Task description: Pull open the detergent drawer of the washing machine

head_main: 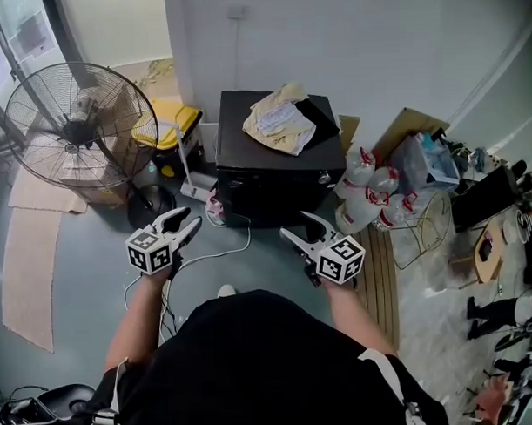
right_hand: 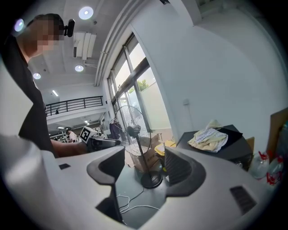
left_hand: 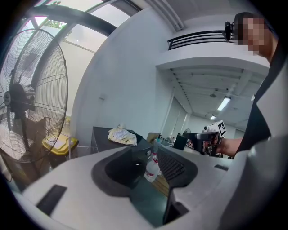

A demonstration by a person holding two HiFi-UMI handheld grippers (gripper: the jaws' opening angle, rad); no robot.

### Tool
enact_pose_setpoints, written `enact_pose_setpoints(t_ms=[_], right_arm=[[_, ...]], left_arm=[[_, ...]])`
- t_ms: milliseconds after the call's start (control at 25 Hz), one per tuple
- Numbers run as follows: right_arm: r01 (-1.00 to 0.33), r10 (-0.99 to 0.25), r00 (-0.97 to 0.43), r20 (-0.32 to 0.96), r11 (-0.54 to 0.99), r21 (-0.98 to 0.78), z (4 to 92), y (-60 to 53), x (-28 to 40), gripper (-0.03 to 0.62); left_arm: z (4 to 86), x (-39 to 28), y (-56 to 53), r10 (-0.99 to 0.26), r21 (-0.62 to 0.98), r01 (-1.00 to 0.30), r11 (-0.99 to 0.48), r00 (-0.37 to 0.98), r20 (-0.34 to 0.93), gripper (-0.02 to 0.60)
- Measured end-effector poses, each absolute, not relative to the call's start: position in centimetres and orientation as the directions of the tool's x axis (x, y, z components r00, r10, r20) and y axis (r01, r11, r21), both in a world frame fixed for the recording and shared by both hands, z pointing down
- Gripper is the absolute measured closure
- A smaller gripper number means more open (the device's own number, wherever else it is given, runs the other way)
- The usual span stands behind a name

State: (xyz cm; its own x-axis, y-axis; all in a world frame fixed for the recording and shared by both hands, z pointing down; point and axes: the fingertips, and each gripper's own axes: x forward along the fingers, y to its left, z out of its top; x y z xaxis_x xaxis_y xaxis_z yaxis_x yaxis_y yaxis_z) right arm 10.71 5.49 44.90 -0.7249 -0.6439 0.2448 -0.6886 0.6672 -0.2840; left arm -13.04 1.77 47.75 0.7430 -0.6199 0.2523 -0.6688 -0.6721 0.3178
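A black box-shaped machine (head_main: 277,159) stands against the white wall with a crumpled cloth (head_main: 280,120) on top. I cannot make out a drawer on it. My left gripper (head_main: 186,220) is held in the air to the front left of the machine, open with nothing between its fingers. My right gripper (head_main: 297,225) hovers to the front right, also wide open and empty. In the left gripper view the open left gripper (left_hand: 148,168) points at the machine (left_hand: 114,137). In the right gripper view the right gripper (right_hand: 144,168) points toward the fan, with the machine (right_hand: 234,143) at the right.
A large standing fan (head_main: 80,127) and a yellow-lidded bin (head_main: 171,123) stand at the left. Several clear bottles (head_main: 365,191) crowd the machine's right side. A white cable (head_main: 232,248) trails on the floor in front. Wooden slats (head_main: 382,282) and clutter fill the right.
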Motion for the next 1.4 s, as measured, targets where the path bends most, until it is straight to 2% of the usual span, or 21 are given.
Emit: enact_pose_setpoints(t_ms=[440, 1040, 1400], right_arm=[[-0.713, -0.671, -0.700, 0.246, 0.632, -0.304, 45.1, 2.3, 10.4, 0.313], [-0.761, -0.716, -0.646, 0.265, 0.580, -0.289, 45.0, -0.7, 8.3, 0.409], [-0.770, -0.725, -0.635, 0.268, 0.564, -0.299, 45.3, -2.0, 6.6, 0.419]], left_arm=[[47.8, -13.3, -2.4, -0.588, 0.328, -0.640, -0.695, 0.769, 0.252, 0.397], [48.0, -14.8, -6.7, -0.529, 0.338, -0.583, -0.739, 0.812, 0.247, 0.396], [48.1, -16.4, -9.0, -0.496, 0.341, -0.552, -0.761, 0.834, 0.242, 0.396]])
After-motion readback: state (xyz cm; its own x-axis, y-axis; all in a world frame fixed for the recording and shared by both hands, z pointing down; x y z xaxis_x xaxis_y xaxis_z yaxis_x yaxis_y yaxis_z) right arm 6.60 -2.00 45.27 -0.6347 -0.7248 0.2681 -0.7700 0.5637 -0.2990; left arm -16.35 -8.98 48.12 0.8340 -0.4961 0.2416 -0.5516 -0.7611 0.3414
